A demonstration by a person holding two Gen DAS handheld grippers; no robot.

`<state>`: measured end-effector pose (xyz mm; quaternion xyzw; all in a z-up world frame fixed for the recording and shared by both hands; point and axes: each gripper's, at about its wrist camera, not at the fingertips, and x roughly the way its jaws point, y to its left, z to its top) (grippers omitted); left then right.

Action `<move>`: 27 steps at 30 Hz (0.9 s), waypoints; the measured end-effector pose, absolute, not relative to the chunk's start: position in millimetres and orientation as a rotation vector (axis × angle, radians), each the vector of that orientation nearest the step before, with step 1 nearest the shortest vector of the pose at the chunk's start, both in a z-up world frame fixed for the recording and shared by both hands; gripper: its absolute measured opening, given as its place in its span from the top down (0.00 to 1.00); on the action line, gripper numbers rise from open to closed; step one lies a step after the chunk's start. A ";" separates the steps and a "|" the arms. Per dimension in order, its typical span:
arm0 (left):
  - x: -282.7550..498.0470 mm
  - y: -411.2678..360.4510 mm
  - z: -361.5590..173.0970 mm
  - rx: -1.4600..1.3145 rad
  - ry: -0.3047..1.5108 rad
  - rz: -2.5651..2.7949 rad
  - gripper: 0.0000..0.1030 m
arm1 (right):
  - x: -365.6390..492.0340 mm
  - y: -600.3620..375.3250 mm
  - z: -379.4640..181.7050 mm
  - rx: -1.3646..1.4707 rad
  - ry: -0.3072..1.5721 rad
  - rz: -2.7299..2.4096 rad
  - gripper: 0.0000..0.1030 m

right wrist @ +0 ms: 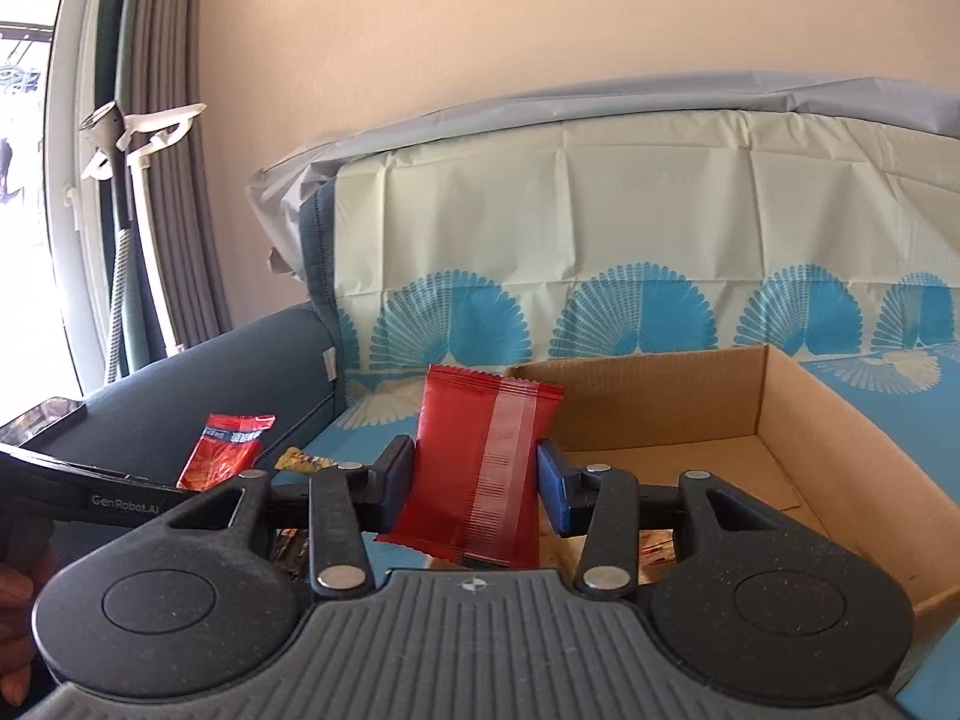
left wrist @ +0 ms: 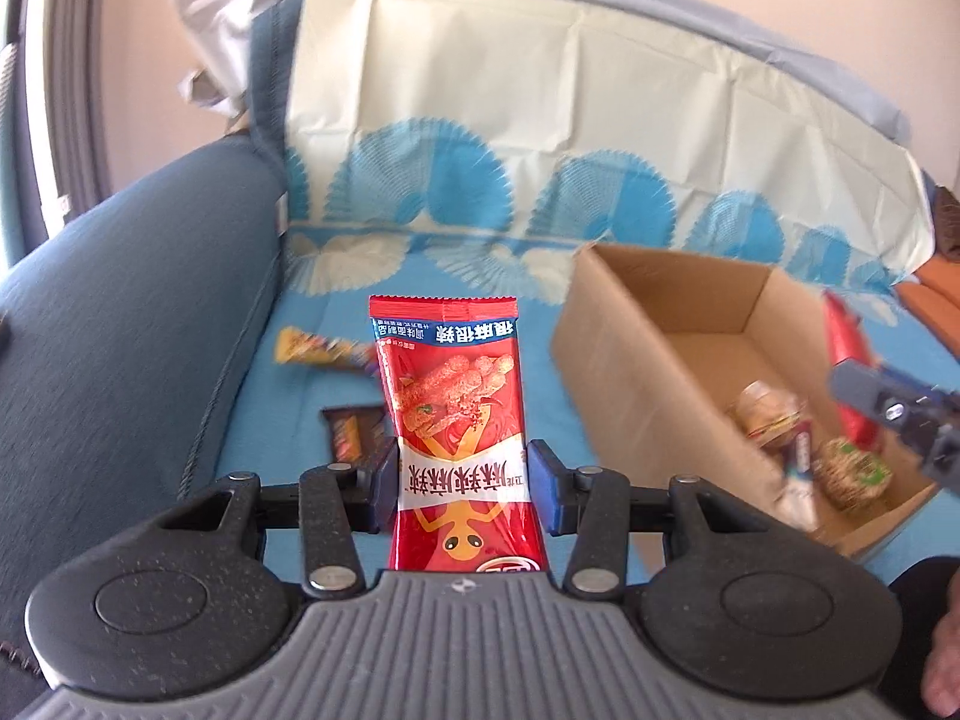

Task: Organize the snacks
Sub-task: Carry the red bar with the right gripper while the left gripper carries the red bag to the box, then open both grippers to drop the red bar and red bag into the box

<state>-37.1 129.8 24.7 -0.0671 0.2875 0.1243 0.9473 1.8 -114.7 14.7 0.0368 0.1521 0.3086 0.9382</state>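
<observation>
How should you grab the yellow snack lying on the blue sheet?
The yellow snack lies flat on the sheet, long and thin. I'd come straight down from above and pinch across its narrow middle, fingers on its two long edges. It is blurry, so its ends are hard to judge. Both grippers are full now: the left gripper holds a red packet.

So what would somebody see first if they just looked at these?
Probably the red snack packet with the orange alien on it, clamped in the left gripper and sticking up in front of the sofa. Next, the plain red packet pinched in the right gripper, just left of the open cardboard box. That box sits on the blue fan-patterned cloth and already has a few snacks inside.
</observation>
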 end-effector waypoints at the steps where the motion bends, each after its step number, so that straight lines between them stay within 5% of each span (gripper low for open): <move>1: -31.5 122.4 30.9 -0.137 0.571 0.235 0.52 | 5.5 -118.1 14.5 0.088 0.310 0.607 0.56; 17: 68.3 -8.7 76.0 -0.172 0.516 -0.068 0.52 | 46.1 -181.6 1.5 0.321 0.281 0.249 0.53; 20: 77.5 -11.6 75.1 -0.191 0.532 -0.081 0.46 | 50.2 -174.8 -2.7 0.292 0.326 0.229 0.31; 22: 77.2 -9.3 75.7 -0.175 0.529 -0.048 0.31 | 49.6 -172.6 -2.5 0.284 0.322 0.233 0.27; 27: 51.5 15.9 70.3 -0.185 0.490 -0.004 0.31 | 50.6 -170.8 -2.8 0.275 0.342 0.255 0.23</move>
